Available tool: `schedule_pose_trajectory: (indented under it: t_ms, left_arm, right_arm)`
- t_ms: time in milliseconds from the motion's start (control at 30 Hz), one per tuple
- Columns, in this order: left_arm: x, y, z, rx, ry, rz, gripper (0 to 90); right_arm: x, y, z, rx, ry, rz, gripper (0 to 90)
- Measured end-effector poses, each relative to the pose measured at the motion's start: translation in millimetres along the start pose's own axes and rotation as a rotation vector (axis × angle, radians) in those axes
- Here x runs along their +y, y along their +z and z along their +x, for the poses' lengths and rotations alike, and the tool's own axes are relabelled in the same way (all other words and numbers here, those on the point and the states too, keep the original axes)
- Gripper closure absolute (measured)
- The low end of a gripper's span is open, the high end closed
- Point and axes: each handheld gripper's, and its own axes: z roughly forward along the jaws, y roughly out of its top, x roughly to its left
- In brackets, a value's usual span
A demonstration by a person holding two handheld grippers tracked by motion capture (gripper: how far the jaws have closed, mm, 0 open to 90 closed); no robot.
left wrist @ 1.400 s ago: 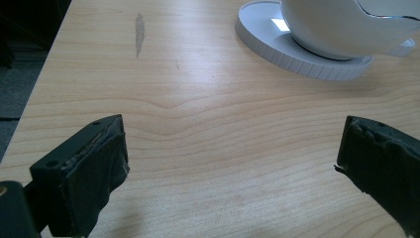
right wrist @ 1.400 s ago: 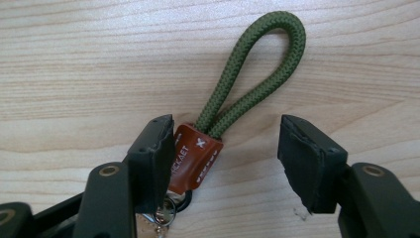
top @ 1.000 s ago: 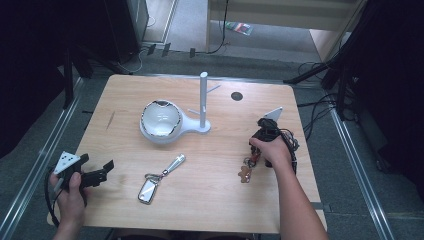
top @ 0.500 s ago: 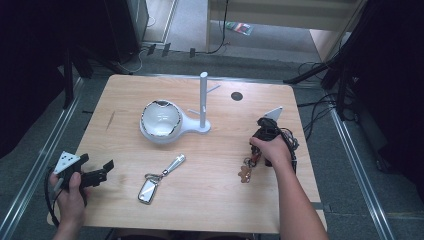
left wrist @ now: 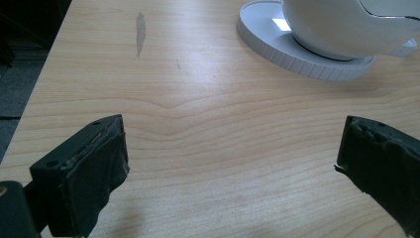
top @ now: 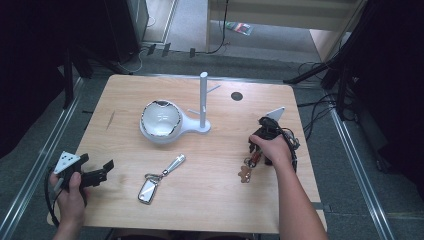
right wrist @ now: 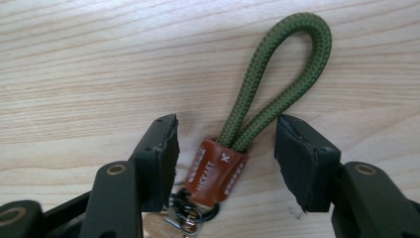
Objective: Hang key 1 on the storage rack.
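Observation:
A keychain (right wrist: 215, 171) with a brown leather tag and a green cord loop (right wrist: 277, 64) lies flat on the wooden table (top: 220, 200), at its right side. My right gripper (right wrist: 225, 134) points down over it. Its jaws stand on either side of the tag without touching it and have just been opening. From above, the right gripper (top: 254, 151) sits under a hand, with the keychain (top: 246, 171) just in front of it. My left gripper (top: 96, 162) is held open at the table's front left corner. Nothing lies between its jaws (left wrist: 233, 144) but bare wood.
A white bowl (top: 160, 120) rests on a white stand with an upright post (top: 203, 97) at the table's middle. A silver key fob (top: 149, 190) with a metal clip lies in front of it. A dark round hole (top: 236, 96) marks the far right.

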Motion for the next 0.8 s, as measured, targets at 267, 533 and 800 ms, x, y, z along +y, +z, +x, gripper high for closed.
schedule_pose_trajectory:
  t_ms: [267, 533, 800]
  left_arm:
    - [0.0, 0.0, 0.1, -0.001, -0.001, 0.000, 0.0]
    - [0.1, 0.1, 0.2, -0.001, -0.001, 0.001, 0.0]
    - [0.1, 0.3, -0.2, 0.002, 0.000, 0.002, 0.0]
  right_arm:
    - [0.3, 4.1, 8.6, -0.030, -0.017, -0.012, 47.3]
    - [-2.4, 4.5, 12.8, -0.089, -0.027, -0.027, 57.3]
    - [-5.1, 3.5, 13.5, -0.101, -0.051, -0.040, 68.9]
